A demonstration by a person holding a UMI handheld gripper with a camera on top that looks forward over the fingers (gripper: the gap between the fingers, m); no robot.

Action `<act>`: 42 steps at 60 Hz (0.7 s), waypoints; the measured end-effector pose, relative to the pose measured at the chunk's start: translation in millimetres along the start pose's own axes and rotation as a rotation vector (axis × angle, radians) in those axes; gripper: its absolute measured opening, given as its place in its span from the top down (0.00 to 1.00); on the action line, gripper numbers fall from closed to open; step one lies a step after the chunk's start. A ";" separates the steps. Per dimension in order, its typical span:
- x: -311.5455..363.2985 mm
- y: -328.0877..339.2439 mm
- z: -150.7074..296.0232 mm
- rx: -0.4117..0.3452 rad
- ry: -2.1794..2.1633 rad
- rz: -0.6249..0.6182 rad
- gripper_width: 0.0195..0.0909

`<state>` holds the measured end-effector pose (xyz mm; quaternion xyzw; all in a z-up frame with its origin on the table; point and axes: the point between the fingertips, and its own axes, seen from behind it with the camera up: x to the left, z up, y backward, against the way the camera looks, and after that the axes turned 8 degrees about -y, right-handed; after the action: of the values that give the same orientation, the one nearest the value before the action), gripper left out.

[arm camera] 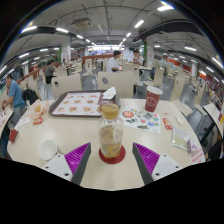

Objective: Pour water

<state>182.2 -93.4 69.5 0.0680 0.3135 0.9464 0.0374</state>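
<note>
The tool (111, 160) was spread wide, with its two fingers far apart and the magenta pads (78, 154) facing each other. Between the fingers, with a gap on each side, a clear plastic cup (111, 140) stood upright on a red coaster (112, 156) on the table (75, 132). The cup had some pale liquid or ice inside, but it was not possible to tell exactly what. Just beyond it stood a second clear glass (109, 109) with a yellowish drink in it.

More to the right, a red paper cup (152, 98) stood on the table, and its print was too small to read. Between the red cup and the glass lay a printed paper mat (142, 121) with coloured pictures; the writing on it could not be read. On the left of the glass there was a tray (78, 103) with a patterned paper sheet, and on its far right corner something white was lying. Near the left finger a small white bowl (47, 149) rested on the table.

A person (13, 97) in blue sat at the left side. Behind were more tables and chairs of a large hall.
</note>
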 end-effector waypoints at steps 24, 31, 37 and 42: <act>10.3 170.4 -21.3 0.087 -0.003 -0.043 0.08; 5.3 188.0 -21.0 0.070 0.015 -0.064 0.08; 2.6 194.9 -20.5 0.062 0.008 -0.066 0.08; -3.3 198.9 -17.1 0.044 0.003 -0.081 0.08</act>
<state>177.2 -263.1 174.7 0.0545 0.3370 0.9371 0.0736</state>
